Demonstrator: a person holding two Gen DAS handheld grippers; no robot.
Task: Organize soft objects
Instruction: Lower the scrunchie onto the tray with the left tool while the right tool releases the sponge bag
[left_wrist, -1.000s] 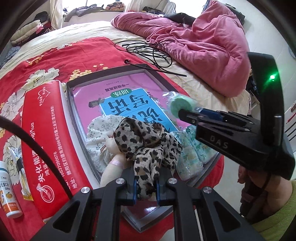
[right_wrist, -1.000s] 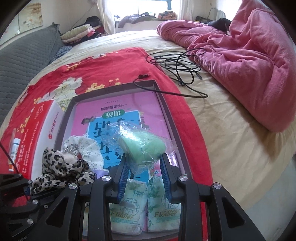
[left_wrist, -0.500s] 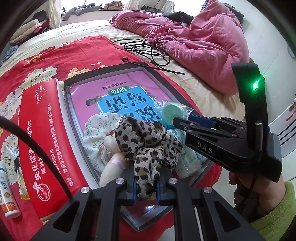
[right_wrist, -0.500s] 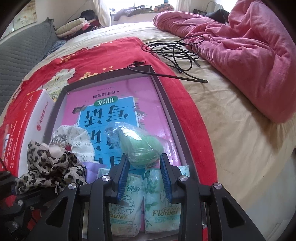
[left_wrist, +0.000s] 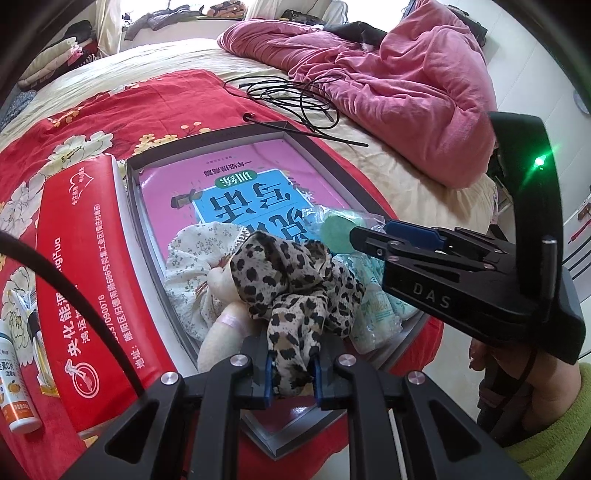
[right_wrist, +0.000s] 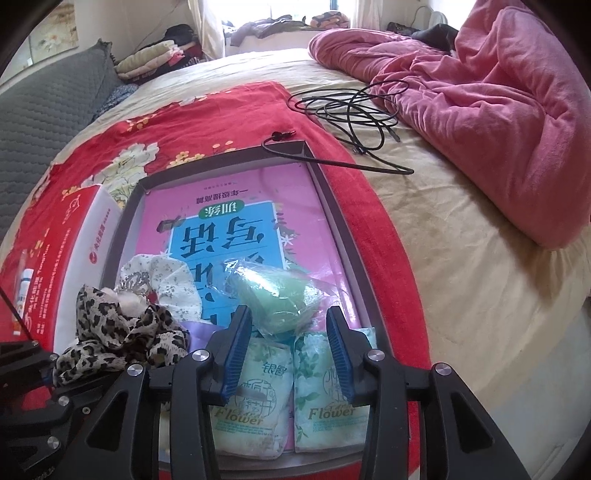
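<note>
My left gripper is shut on a leopard-print scarf, holding it over the near end of a shallow grey box. A pink book lines the box. My right gripper has its jaws opening. A green sponge in a clear bag lies between and just ahead of the blue pads, which stand apart from it. The bag rests on the book above two "Flower" tissue packs. In the left wrist view the right gripper comes in from the right, next to the green sponge.
A white floral cloth and a beige plush toy lie in the box under the scarf. A red carton and a small bottle sit to the left. Black cable and a pink duvet lie beyond. The bed's edge is close on the right.
The right gripper came down with the bagged green sponge onto the book, and its jaws have spread away from it. The left gripper and the scarf have stayed put.
</note>
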